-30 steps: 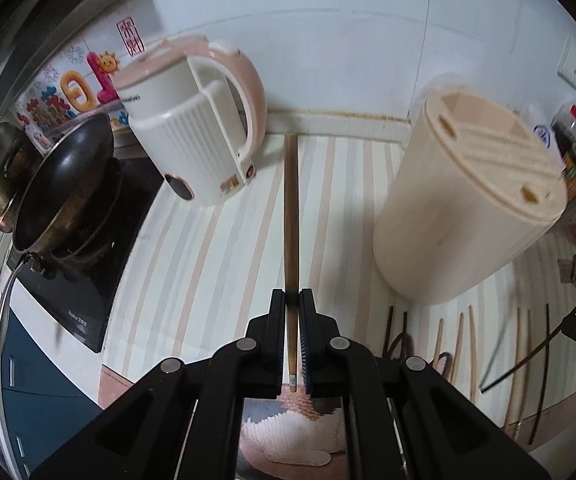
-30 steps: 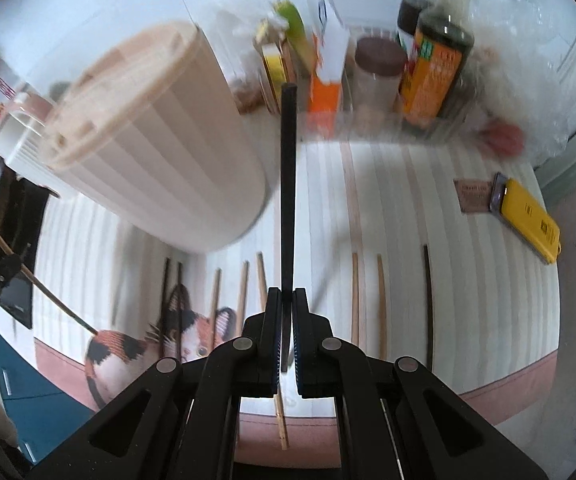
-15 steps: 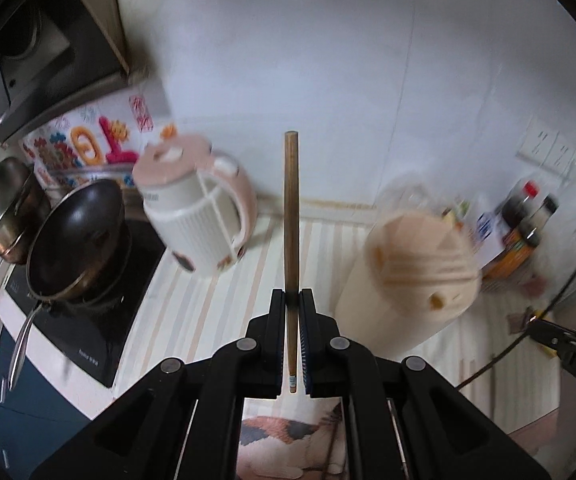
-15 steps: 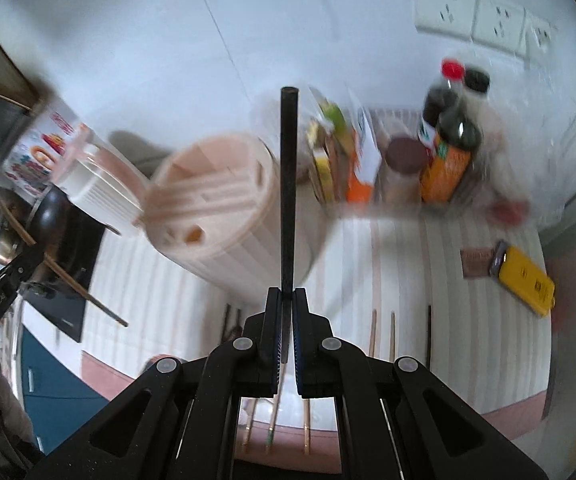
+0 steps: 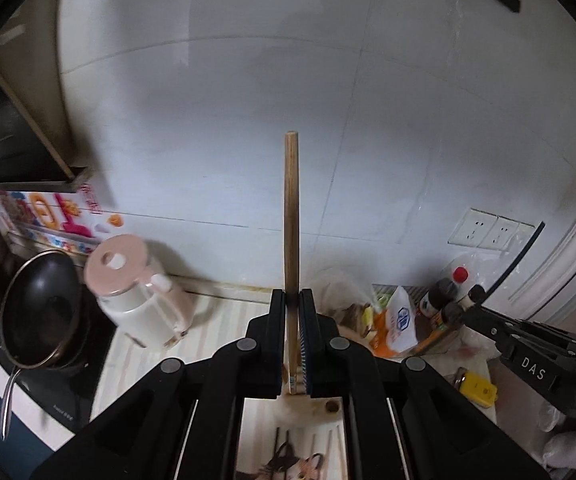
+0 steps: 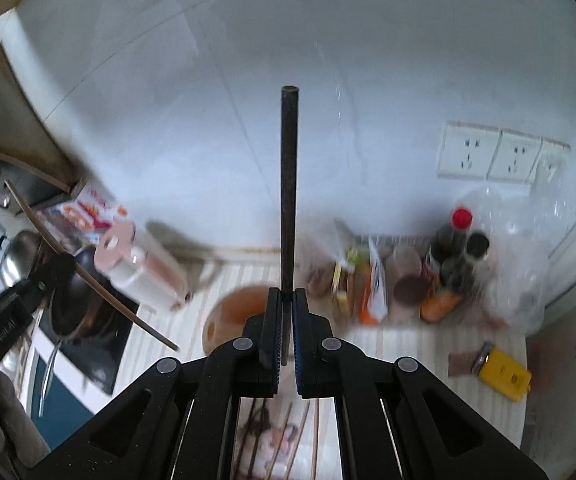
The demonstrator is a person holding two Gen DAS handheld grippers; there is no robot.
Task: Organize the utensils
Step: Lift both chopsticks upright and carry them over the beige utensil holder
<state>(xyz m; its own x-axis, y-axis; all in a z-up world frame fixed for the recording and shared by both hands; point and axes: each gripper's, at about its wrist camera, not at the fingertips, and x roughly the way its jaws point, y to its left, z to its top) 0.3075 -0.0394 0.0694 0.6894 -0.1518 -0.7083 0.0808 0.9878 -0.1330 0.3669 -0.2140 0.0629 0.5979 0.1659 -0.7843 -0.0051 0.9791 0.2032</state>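
Two chopsticks up, more still waiting

The left tongs [image 5: 292, 336] pinch a brown chopstick [image 5: 291, 216]; the right tongs [image 6: 283, 332] pinch a black chopstick [image 6: 289, 184]. Other chopsticks [image 6: 288, 432] lie on the counter [image 6: 400, 344], not yet sorted.

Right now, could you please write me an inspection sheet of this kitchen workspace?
Surface: striped counter mat, with a cat picture at its near edge.
Job's things: wooden chopstick in the left tool; black chopstick in the right tool; round beige holder below; more chopsticks lying loose on the mat.
Clutter: pink kettle, bottles, snack bags, yellow box.
Grippers: left tool shut on the wooden chopstick; right tool shut on the black chopstick.
Cables: nothing seen.
Surroundings: black pan on the stove, wall sockets, tiled wall.
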